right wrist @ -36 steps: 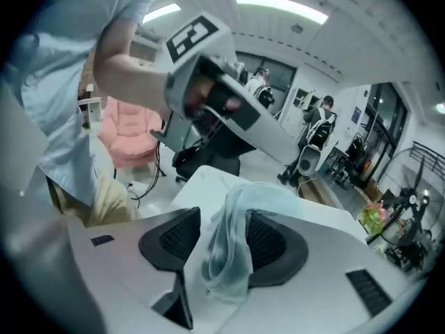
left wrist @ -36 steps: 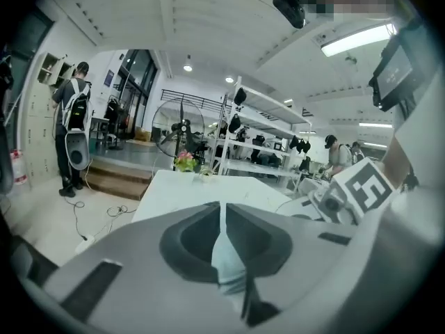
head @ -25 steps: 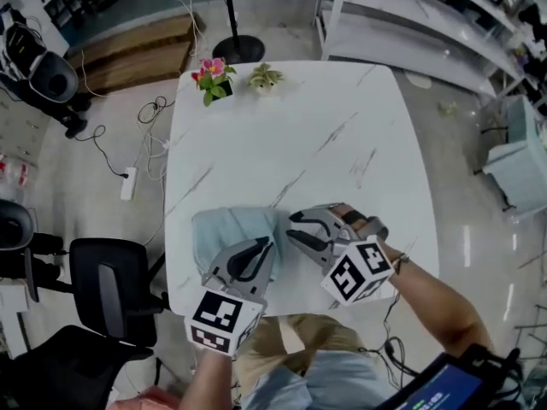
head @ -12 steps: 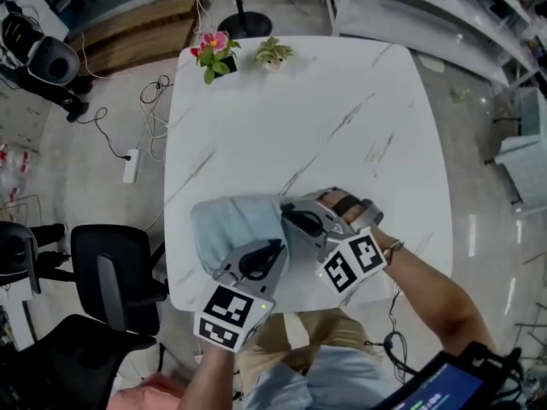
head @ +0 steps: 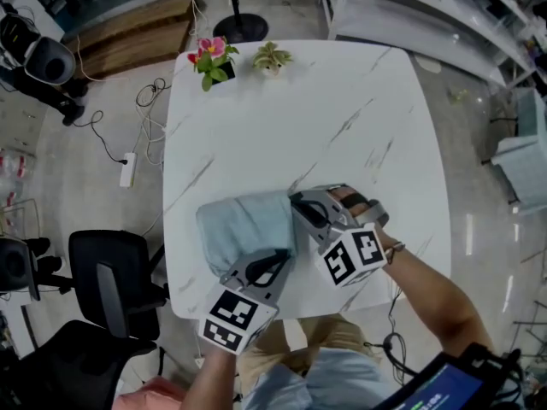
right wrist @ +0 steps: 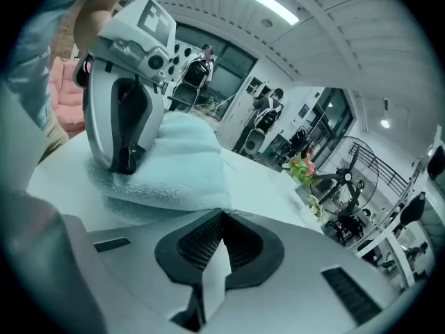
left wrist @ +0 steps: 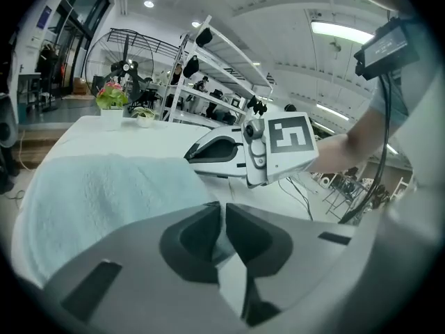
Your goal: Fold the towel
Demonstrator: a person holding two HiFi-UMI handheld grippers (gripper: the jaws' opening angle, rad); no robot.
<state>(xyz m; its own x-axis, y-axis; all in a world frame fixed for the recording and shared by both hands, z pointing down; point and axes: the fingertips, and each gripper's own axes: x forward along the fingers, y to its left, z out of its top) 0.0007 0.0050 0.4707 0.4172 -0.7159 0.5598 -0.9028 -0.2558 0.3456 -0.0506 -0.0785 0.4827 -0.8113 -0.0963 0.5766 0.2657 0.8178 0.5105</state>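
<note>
Pale blue towel (head: 244, 229) lies bunched on the marble table (head: 342, 109) (near its front edge). The left gripper (head: 275, 259) clamps the near edge, and the right gripper (head: 299, 205), jaws just closing, pinches the right edge.

the far half and right side of the table (head: 359, 109) lie bare, so i have wide passage there. a pink flower pot (head: 212, 61) and a small green plant (head: 271, 58) stand near each other at the far edge. the towel (head: 244, 229) heaps up near-left. a black chair (head: 111, 284) crowds the table's near left corner.
</note>
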